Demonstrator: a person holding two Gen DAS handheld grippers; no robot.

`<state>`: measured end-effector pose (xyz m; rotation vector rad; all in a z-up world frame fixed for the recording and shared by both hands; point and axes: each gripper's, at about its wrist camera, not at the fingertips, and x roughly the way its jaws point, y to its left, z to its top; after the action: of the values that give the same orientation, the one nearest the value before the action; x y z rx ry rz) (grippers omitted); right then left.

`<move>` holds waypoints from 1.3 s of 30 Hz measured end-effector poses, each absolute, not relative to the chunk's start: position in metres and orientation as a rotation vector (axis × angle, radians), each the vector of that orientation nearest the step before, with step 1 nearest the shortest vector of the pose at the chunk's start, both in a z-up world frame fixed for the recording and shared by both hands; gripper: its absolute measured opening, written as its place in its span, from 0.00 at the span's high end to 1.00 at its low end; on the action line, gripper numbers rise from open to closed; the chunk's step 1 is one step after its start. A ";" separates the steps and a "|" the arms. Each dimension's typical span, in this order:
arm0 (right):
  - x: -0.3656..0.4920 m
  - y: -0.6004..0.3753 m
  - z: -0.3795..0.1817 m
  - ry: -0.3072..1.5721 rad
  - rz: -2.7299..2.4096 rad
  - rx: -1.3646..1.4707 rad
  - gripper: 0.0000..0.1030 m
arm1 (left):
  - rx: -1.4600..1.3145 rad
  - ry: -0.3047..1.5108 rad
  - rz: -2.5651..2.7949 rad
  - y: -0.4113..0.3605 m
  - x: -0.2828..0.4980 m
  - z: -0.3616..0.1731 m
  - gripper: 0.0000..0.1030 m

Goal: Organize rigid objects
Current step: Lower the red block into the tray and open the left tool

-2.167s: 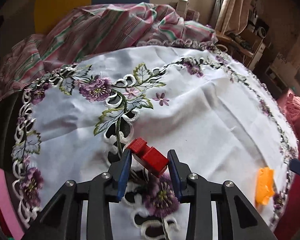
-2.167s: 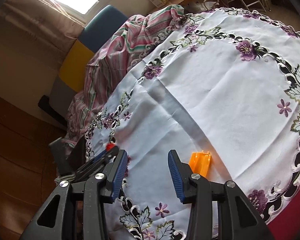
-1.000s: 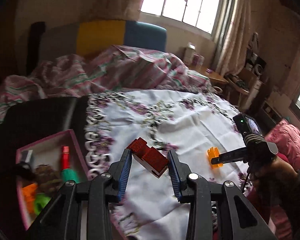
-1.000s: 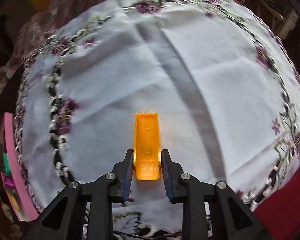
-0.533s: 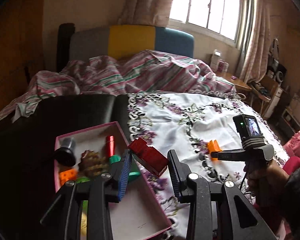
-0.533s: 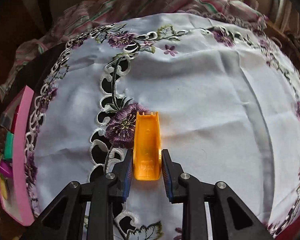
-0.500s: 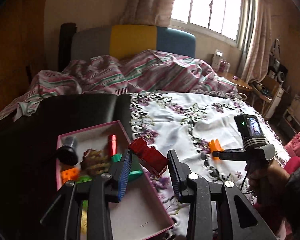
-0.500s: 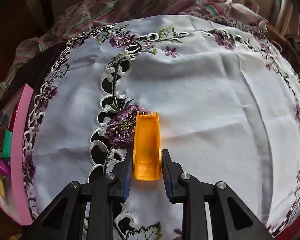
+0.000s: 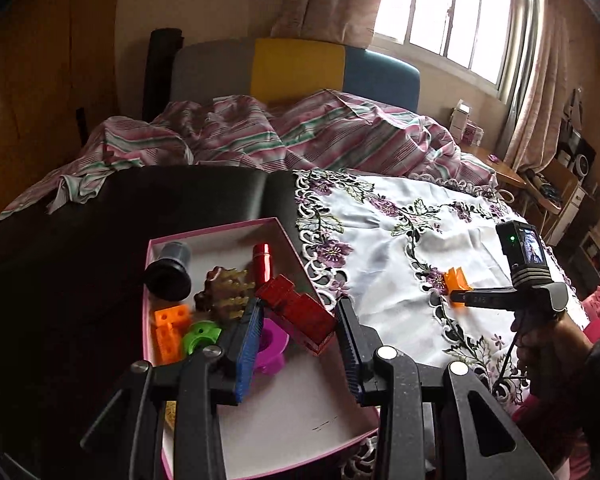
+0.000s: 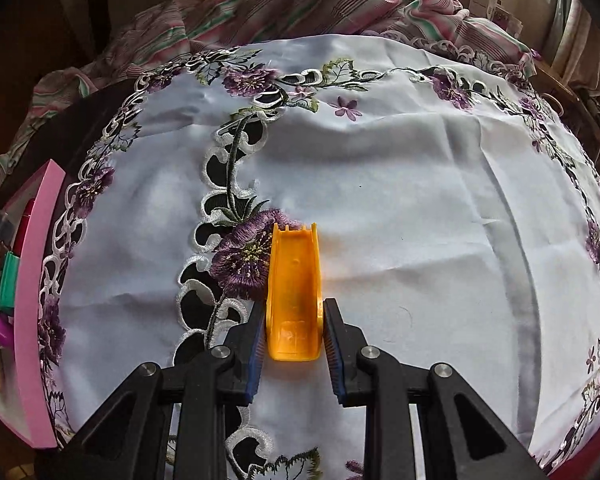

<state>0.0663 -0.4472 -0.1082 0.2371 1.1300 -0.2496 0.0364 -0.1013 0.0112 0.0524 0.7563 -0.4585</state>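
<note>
My left gripper (image 9: 298,318) is shut on a red toy block (image 9: 298,314) and holds it above the pink box (image 9: 216,233), over its right half. The box holds a black cup (image 9: 168,272), a red cylinder (image 9: 263,262), a brown piece, an orange block (image 9: 169,326), a green ring and a magenta ring (image 9: 270,342). My right gripper (image 10: 294,322) is shut on an orange channel-shaped piece (image 10: 295,280) just over the white embroidered cloth (image 10: 400,200). That right gripper (image 9: 458,294) with the orange piece (image 9: 454,280) also shows in the left wrist view.
The pink box (image 10: 34,280) sits at the cloth's left edge on a dark surface (image 9: 80,248). A striped blanket (image 9: 260,136) is bunched behind the cloth. A hand (image 9: 540,344) carries the right gripper's handle. Shelves and furniture stand at the far right.
The left gripper has carried the red block leftward, from over the cloth to above the pink box. The right gripper rolled and shifted while holding the orange piece, then stayed still.
</note>
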 end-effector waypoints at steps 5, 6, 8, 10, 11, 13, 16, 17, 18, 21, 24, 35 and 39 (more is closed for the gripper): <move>0.067 -0.447 -0.108 1.130 -0.247 0.228 0.75 | -0.002 0.759 -0.409 -0.060 0.037 0.018 0.64; 0.067 -0.447 -0.108 1.130 -0.246 0.228 0.75 | -0.014 0.758 -0.397 -0.050 0.037 0.020 0.64; 0.067 -0.447 -0.108 1.129 -0.245 0.227 0.75 | -0.037 0.747 -0.362 -0.028 0.036 0.026 0.64; 0.067 -0.447 -0.108 1.130 -0.245 0.227 0.75 | -0.038 0.728 -0.329 -0.009 0.033 0.030 0.64; 0.067 -0.447 -0.108 1.130 -0.244 0.227 0.75 | -0.036 0.727 -0.317 -0.002 0.032 0.030 0.64; 0.067 -0.446 -0.108 1.130 -0.243 0.227 0.75 | -0.037 0.735 -0.320 0.006 0.030 0.026 0.64; 0.067 -0.446 -0.108 1.129 -0.243 0.224 0.75 | -0.046 0.783 -0.361 0.003 0.028 0.010 0.64; 0.067 -0.446 -0.107 1.129 -0.243 0.226 0.75 | -0.055 0.808 -0.390 -0.003 0.027 0.001 0.64; 0.067 -0.447 -0.107 1.129 -0.243 0.227 0.75 | -0.057 0.824 -0.416 -0.008 0.028 -0.004 0.64; 0.067 -0.447 -0.107 1.130 -0.241 0.229 0.75 | -0.055 0.898 -0.486 -0.032 0.030 -0.027 0.64; 0.066 -0.447 -0.107 1.130 -0.243 0.230 0.75 | -0.052 0.973 -0.529 -0.050 0.035 -0.047 0.64; 0.067 -0.448 -0.107 1.132 -0.262 0.230 0.75 | -0.054 1.025 -0.477 -0.055 0.048 -0.073 0.52; 0.067 -0.448 -0.107 1.130 -0.272 0.220 0.75 | -0.022 0.971 -0.440 -0.052 0.045 -0.066 0.52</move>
<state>0.0673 -0.4483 -0.1066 0.2200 1.1296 -0.2725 0.0451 -0.0520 -0.0661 -0.0222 0.9707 -0.4396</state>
